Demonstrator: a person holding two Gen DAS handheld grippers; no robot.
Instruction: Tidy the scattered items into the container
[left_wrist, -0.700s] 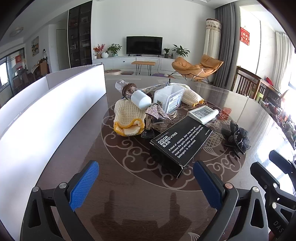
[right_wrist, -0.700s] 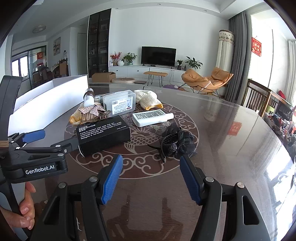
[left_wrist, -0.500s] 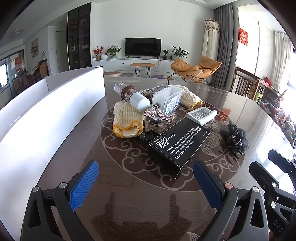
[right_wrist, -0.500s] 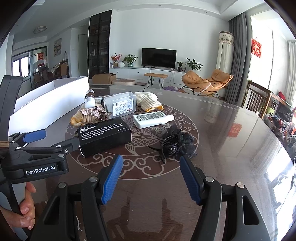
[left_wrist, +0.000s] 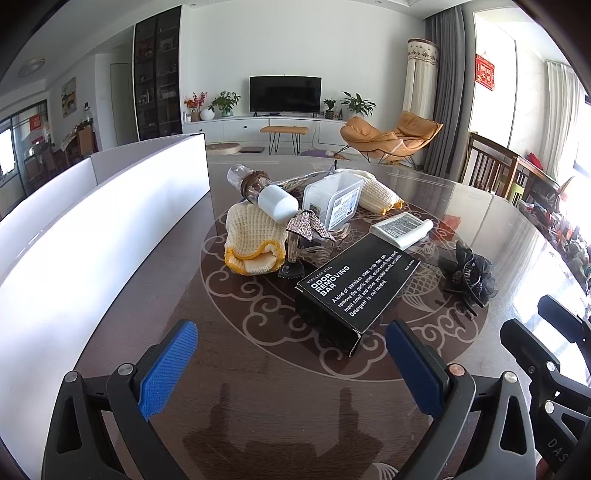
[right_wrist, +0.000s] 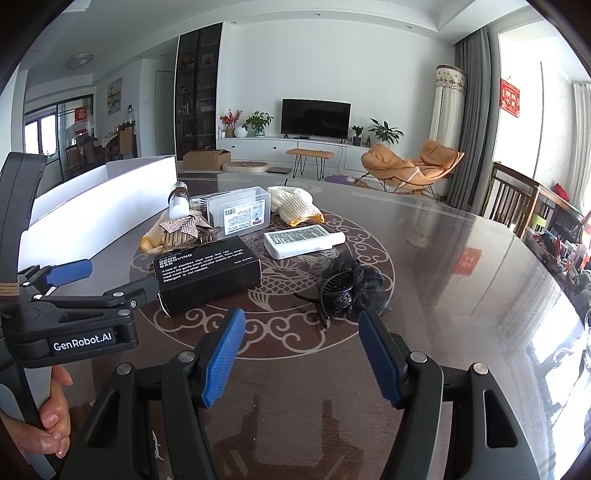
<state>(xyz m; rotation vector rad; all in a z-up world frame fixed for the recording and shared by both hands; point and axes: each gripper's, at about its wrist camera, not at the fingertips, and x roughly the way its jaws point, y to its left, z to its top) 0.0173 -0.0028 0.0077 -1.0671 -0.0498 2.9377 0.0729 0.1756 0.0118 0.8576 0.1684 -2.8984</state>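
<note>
A home living room is showing here; a television (right_wrist: 316, 116) is sitting on a white cabinet (right_wrist: 295, 149); an orange lounge chair (right_wrist: 412, 164) is standing near grey curtains (right_wrist: 469, 110); houseplants (right_wrist: 258, 120) are lining the cabinet.

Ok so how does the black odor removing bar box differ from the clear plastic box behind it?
The odor removing bar box is opaque black with white lettering; the clear plastic box is see-through with a white barcode label. The black box lies flat on the table, while the clear box is propped up, tilted among the clutter. The black box sits nearer both grippers. Both are rectangular, and neither is gripped.
</note>
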